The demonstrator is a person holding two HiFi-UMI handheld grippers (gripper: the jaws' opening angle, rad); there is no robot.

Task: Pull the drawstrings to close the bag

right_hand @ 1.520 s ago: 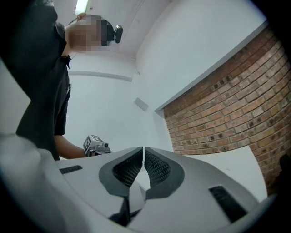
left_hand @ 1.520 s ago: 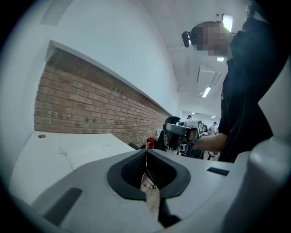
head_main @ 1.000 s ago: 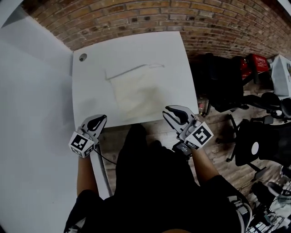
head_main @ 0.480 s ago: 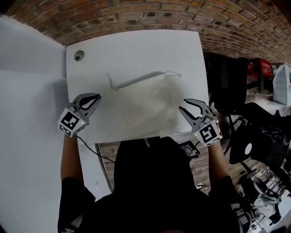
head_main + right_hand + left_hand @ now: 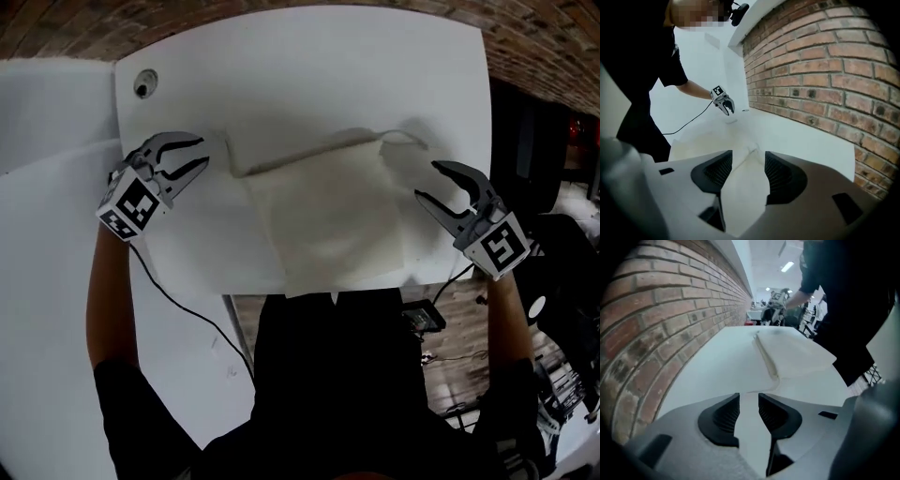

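- The bag's [image 5: 328, 220] drawstrings [image 5: 405, 139] look too thin to follow from your head view.
- The room [image 5: 778, 298] behind your desk [image 5: 722, 357] is blurry in the left gripper view.

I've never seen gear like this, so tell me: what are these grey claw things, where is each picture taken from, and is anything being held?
No robot here: a person holds the left tongs and right tongs, one in each hand. The top-down picture comes from a head camera; the other two from cameras riding on each tool. A pale drawstring bag lies on the white table. Both tongs have just been opening and are empty, either side of the bag, not touching it.
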